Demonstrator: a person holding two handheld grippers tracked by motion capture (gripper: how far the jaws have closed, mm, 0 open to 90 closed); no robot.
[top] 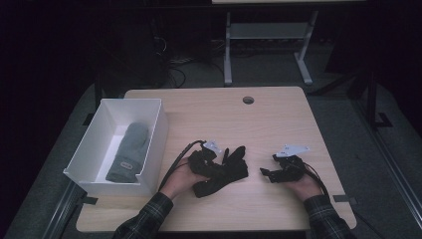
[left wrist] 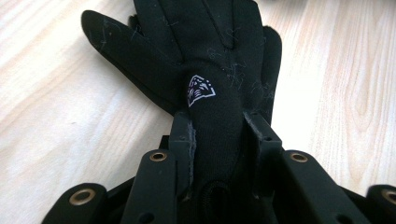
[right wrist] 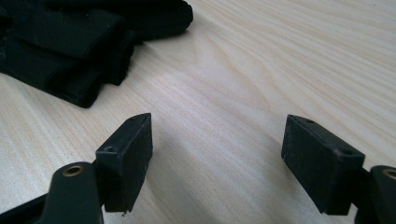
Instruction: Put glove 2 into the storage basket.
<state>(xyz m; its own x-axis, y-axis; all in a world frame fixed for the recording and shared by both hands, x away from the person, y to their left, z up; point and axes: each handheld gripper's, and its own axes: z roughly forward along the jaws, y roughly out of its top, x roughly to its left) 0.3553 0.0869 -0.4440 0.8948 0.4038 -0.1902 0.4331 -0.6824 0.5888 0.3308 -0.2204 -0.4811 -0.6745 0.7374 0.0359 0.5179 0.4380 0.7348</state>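
A black glove [top: 230, 168] lies on the light wood table [top: 278, 119], near the front and middle. In the left gripper view the glove [left wrist: 210, 51] has a small white emblem and its fingers point away from the camera. My left gripper [left wrist: 217, 133] is shut on the glove's cuff end, which bunches up between the two pads. From above, the left gripper [top: 211, 162] sits at the glove's left end. My right gripper [top: 264, 172] rests to the right of the glove, apart from it. Its jaws [right wrist: 219, 154] stand open over bare wood, with the black glove [right wrist: 70, 42] farther off.
A white open box [top: 160, 130] stands at the table's left side and holds a grey mitten [top: 128, 152]. A round cable hole [top: 248, 100] is near the table's far edge. Beyond the table stands a metal desk frame [top: 266, 35] on a dark floor.
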